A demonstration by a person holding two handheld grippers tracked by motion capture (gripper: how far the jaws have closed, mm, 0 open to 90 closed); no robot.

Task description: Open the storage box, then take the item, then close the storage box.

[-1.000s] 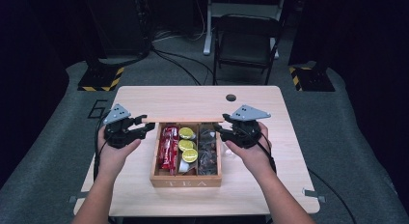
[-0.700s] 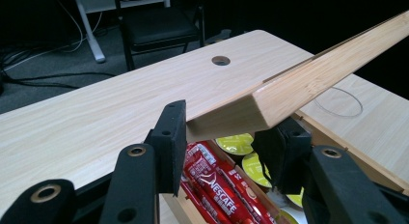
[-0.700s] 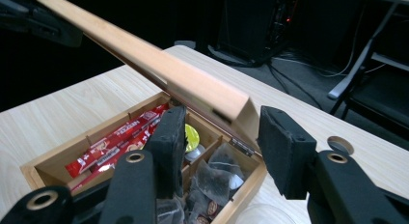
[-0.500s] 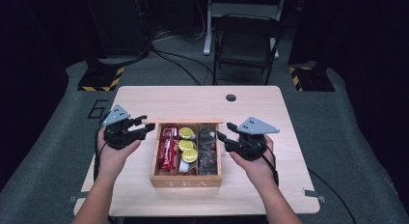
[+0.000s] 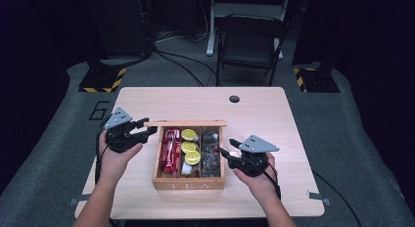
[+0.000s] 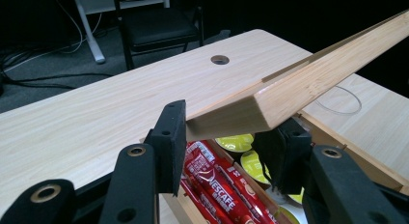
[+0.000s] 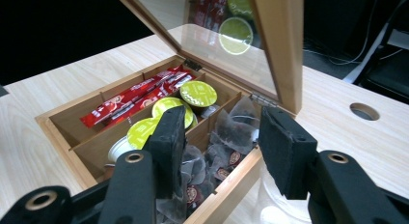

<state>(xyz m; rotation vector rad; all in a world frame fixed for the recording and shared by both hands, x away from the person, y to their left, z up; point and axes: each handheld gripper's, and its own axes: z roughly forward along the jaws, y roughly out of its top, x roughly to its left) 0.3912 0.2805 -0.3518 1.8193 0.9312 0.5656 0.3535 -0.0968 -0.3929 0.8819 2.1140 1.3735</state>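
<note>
From above, a wooden tea box (image 5: pixel 188 180) sits mid-worktop (image 5: pixel 254 109), three compartments: red sachets at 9 o'clock, three lime-topped capsules in the middle, dark tea bags at 3 o'clock. The left tool (image 5: pixel 142 130) pinches the raised lid (image 5: pixel 186 123).

Along the left tool (image 6: pixel 226 139), its pads clamp the lid's pale wood corner (image 6: pixel 270 101).

Along the right tool (image 7: pixel 217 151), jaws spread above the tea bags (image 7: pixel 226 137), gripping nothing; the glass-paned lid (image 7: pixel 279 45) stands upright.

lid (image 6: pixel 308 84) cut off, glass (image 7: pixel 279 204) perhaps blurred
</note>
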